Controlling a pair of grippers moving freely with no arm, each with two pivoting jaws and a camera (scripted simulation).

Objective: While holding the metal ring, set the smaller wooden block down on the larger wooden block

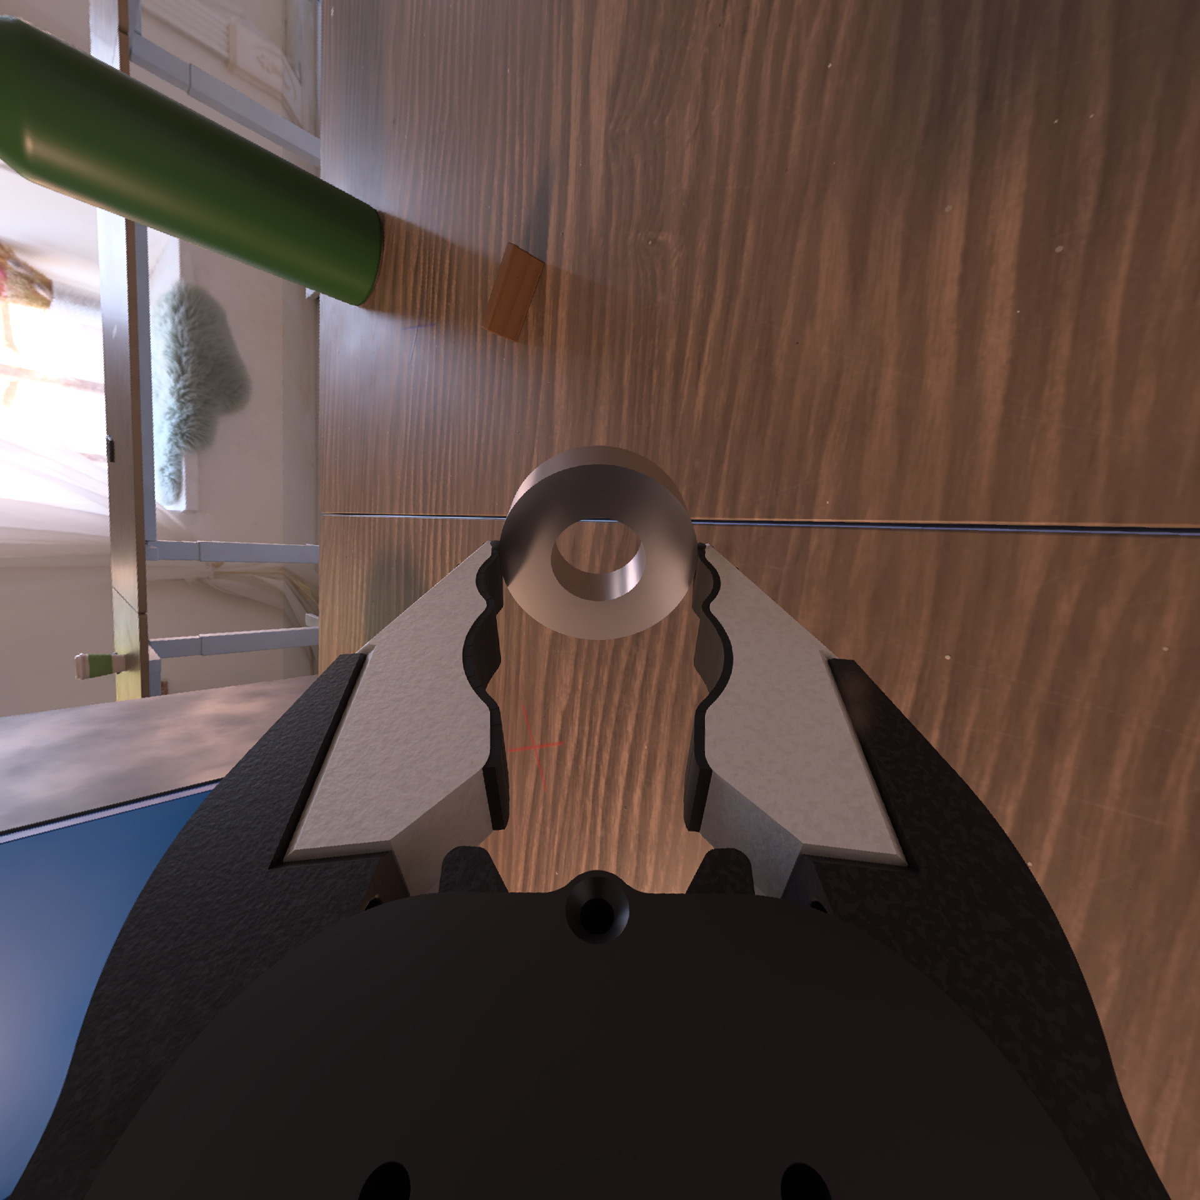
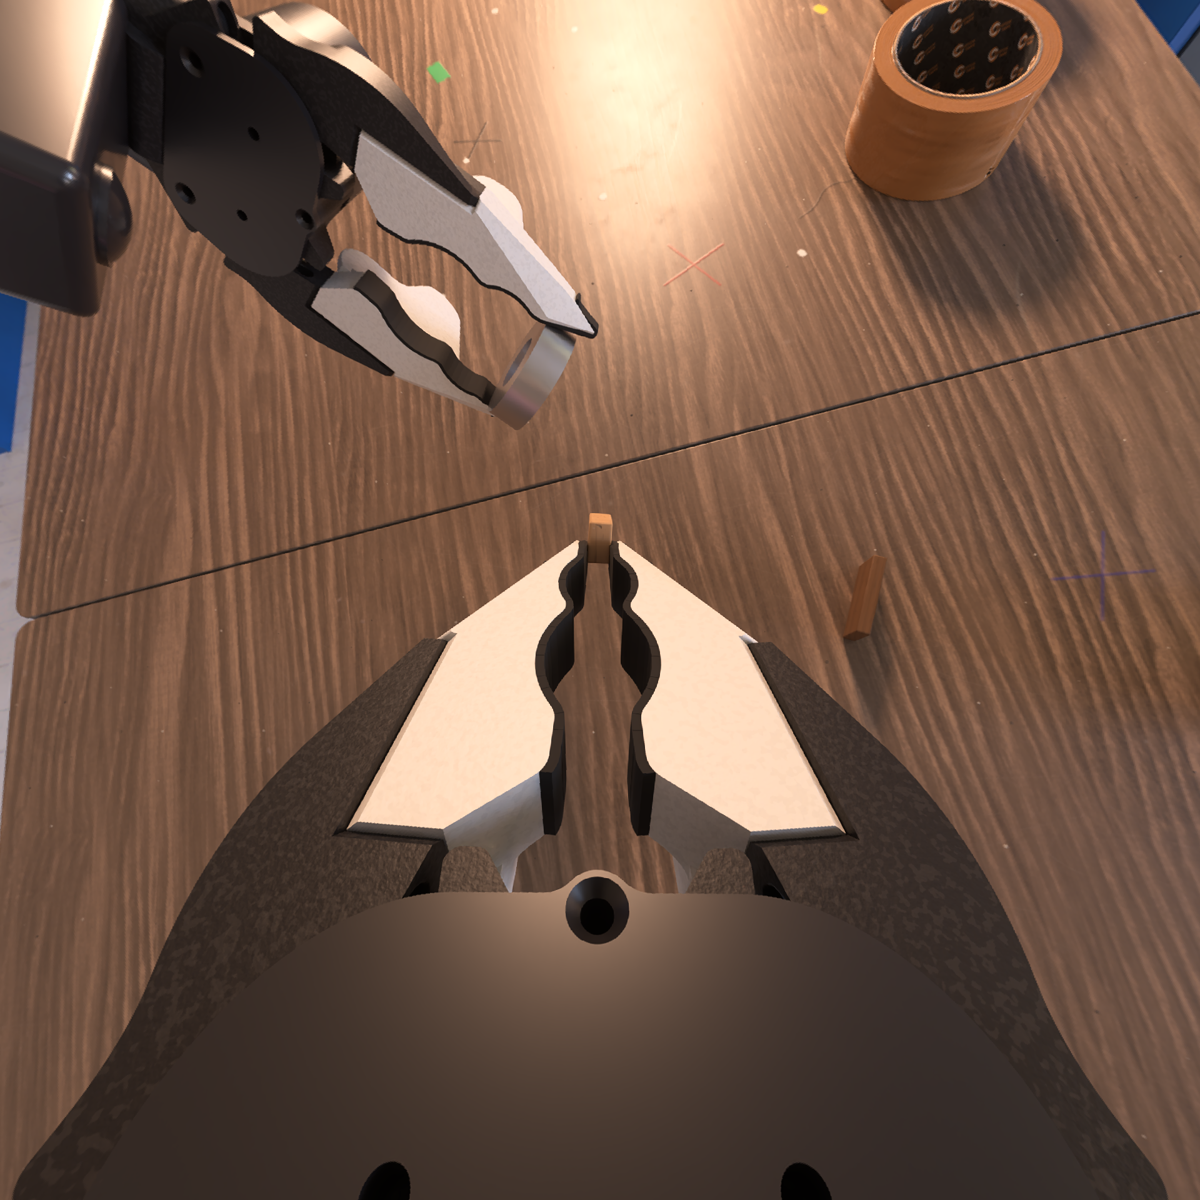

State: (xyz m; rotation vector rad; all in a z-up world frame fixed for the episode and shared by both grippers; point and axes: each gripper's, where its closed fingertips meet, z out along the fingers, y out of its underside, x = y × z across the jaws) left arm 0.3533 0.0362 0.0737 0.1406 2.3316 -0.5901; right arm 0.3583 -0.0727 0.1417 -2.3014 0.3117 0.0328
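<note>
My left gripper point(image 1: 597, 552) is shut on the metal ring point(image 1: 597, 620), gripping its rim at the fingertips above the wooden table point(image 1: 844, 260). It also shows in the right wrist view point(image 2: 539, 367) at the upper left, with the ring point(image 2: 542, 380) held in the air. My right gripper point(image 2: 599, 549) is shut on the smaller wooden block point(image 2: 599, 527), which sticks out past the fingertips above the table. The larger wooden block point(image 2: 863, 597) lies on the table to the right of my right gripper, apart from it. It also shows in the left wrist view point(image 1: 515, 292).
A roll of brown tape point(image 2: 948, 97) stands at the far right. A green cylinder point(image 1: 195, 169) stands near the larger block. A seam point(image 2: 844, 402) crosses the tabletop. A red cross point(image 2: 693, 265) and a blue cross point(image 2: 1102, 575) are marked on it.
</note>
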